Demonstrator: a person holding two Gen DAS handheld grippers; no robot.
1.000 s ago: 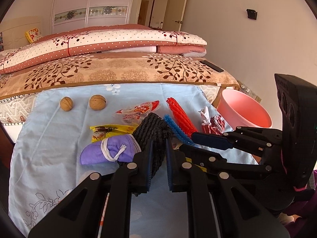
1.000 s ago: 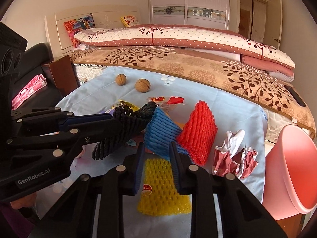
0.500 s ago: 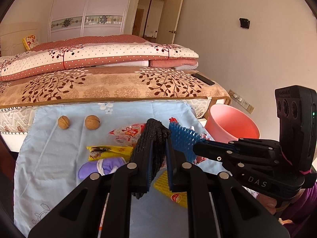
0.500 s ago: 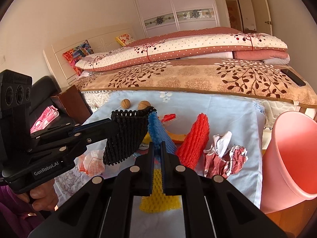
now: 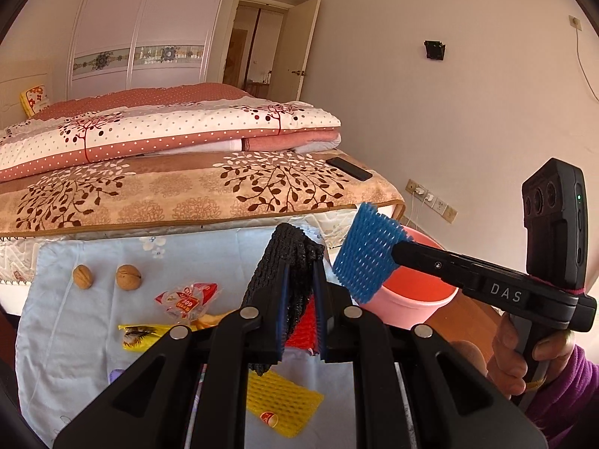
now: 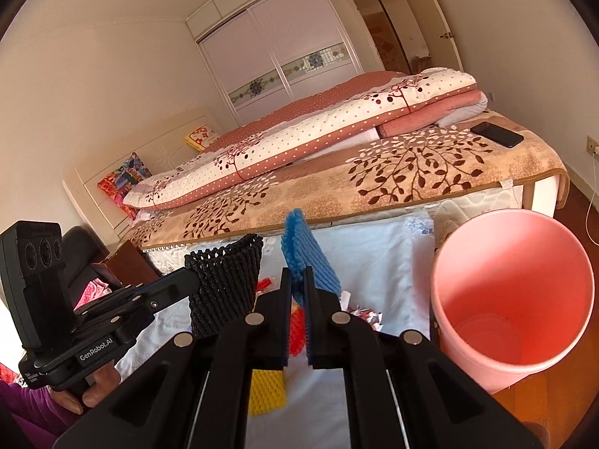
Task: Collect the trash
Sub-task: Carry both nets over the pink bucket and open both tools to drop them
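Right wrist view: right tongs (image 6: 297, 292) pinching blue foam net (image 6: 309, 258), left tongs (image 5: 299, 292) pinching black net (image 5: 290, 258), pink bin (image 6: 513, 299) at 3 o'clock, probably for dumping.

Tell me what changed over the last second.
The right gripper closed on the blue net and lifted it off the cloth toward the pink bin. The left gripper raised the black net it already held. Walnuts, wrappers and the yellow net stayed put.

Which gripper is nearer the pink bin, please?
Right. The right gripper, holding blue net, is beside the bin; the left gripper is farther, over the cloth.
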